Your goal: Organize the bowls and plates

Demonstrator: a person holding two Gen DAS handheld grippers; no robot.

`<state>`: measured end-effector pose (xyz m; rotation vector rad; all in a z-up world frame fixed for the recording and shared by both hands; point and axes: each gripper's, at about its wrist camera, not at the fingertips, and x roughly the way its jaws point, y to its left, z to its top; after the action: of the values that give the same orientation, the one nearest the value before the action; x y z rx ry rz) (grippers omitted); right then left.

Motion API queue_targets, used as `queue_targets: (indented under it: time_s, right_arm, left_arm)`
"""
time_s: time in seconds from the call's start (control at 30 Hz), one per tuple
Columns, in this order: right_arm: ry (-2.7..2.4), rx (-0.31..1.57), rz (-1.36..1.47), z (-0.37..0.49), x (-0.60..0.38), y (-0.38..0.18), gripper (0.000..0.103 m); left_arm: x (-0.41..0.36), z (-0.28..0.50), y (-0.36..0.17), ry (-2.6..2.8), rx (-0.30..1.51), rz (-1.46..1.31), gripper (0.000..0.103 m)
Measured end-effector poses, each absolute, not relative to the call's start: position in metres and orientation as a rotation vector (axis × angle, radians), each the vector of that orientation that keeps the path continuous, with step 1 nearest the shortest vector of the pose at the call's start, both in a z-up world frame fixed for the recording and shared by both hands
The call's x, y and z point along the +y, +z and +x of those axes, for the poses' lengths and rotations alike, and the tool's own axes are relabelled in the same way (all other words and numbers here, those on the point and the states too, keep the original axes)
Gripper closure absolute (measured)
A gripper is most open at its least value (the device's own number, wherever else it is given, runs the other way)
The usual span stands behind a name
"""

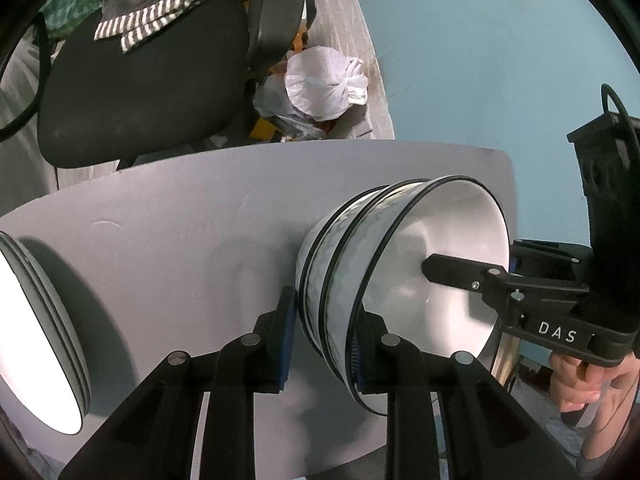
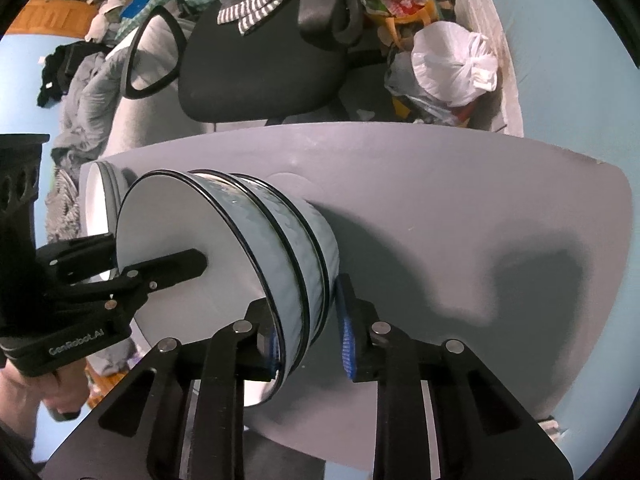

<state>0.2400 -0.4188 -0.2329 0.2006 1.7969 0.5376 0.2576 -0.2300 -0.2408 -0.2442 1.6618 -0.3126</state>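
We see three nested white bowls with black rims and pale patterned sides (image 1: 360, 264) on the grey oval worktop (image 1: 180, 248); they seem empty. Our left gripper (image 1: 324, 344) clamps the stack's rim, one finger inside the top bowl, one outside. Our right gripper (image 2: 308, 340) clasps the opposite rim likewise. Across the worktop from the bowls sits a stack of white plates (image 1: 44, 332), nothing visible on it.
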Motion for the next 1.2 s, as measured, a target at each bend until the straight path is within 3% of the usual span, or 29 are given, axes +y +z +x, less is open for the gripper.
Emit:
queue_targets:
  time_s: [1.2]
  right_arm:
    - [0.534,1.828,0.181,0.219,-0.366,-0.211,0.084]
  left_arm:
    - [-0.164,0.230,-0.214,-0.266,1.605,-0.315,0.080]
